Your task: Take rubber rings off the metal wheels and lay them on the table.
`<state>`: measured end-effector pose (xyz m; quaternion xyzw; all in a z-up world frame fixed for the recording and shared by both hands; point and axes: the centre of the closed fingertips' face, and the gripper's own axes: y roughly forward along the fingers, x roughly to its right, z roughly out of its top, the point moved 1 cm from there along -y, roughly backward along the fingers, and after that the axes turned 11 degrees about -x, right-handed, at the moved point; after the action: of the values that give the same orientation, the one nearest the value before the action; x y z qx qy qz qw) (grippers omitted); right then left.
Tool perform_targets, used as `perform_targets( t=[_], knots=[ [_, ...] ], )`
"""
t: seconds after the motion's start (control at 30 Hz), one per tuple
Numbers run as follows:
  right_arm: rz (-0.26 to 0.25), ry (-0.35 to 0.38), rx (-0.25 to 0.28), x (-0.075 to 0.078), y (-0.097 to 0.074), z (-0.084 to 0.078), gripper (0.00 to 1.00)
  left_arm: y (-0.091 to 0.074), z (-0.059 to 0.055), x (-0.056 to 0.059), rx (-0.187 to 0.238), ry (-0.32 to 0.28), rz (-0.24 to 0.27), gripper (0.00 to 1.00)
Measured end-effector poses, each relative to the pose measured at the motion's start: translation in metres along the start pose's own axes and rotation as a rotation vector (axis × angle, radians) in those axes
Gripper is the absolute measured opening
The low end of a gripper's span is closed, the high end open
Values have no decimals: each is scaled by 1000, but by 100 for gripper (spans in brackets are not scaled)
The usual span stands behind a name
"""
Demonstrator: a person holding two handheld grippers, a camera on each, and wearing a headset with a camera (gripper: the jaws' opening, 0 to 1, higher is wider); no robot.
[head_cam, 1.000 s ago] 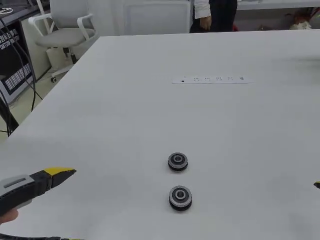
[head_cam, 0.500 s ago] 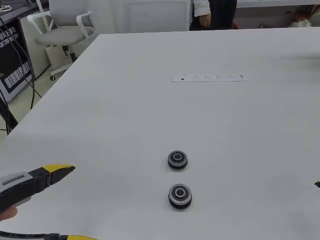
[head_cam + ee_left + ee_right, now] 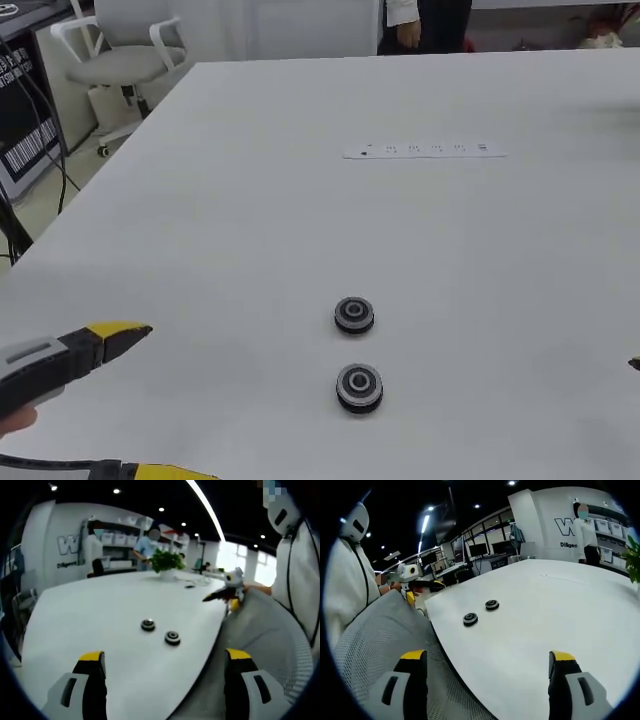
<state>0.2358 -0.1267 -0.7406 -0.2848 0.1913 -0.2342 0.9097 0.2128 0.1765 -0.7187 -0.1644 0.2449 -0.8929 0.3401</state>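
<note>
The near metal wheel (image 3: 359,387) and far metal wheel (image 3: 354,315) (rubber rings (image 3: 360,406) on both) sit close together on the white table (image 3: 250,200) — left gripper (image 3: 165,655) and right gripper (image 3: 488,655) both gape wide, holding nothing.

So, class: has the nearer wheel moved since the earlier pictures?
No. The nearer wheel keeps its place relative to the farther wheel and the white strip; only the camera shifted.
</note>
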Motion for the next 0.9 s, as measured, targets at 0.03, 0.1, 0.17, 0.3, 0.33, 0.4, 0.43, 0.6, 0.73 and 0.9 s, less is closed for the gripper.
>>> perform_targets(
  t=[0.03, 0.1, 0.17, 0.3, 0.33, 0.4, 0.43, 0.6, 0.73, 0.9],
  knots=[
    [0, 0, 0, 0, 0, 0, 98, 0, 0, 0, -1, 1, 0, 100],
    [0, 0, 1, 0, 0, 1, 98, 0, 2, 1, 0, 2, -2, 100],
    [0, -2, 1, 1, 0, 2, 98, 0, 2, 1, 1, 4, -2, 100],
    [2, -5, 1, 1, 0, 4, 98, 0, 4, -1, 7, 5, -4, 100],
    [2, -8, 0, 1, 0, 4, 98, 0, 3, -1, 8, 7, -4, 100],
    [3, -10, -1, 1, 0, 6, 98, 0, 3, -1, 7, 8, -5, 100],
    [3, -12, -2, 1, 0, 7, 98, 0, 3, -1, 7, 10, -6, 100],
    [7, -19, -3, 1, 1, 10, 97, 0, 5, 0, 4, 14, -15, 100],
    [11, -22, -5, 0, 1, 11, 97, 0, 5, 0, 4, 17, -21, 100],
    [17, -32, -5, 0, 2, 16, 97, 2, 8, 1, -4, 31, -30, 100]
  ],
)
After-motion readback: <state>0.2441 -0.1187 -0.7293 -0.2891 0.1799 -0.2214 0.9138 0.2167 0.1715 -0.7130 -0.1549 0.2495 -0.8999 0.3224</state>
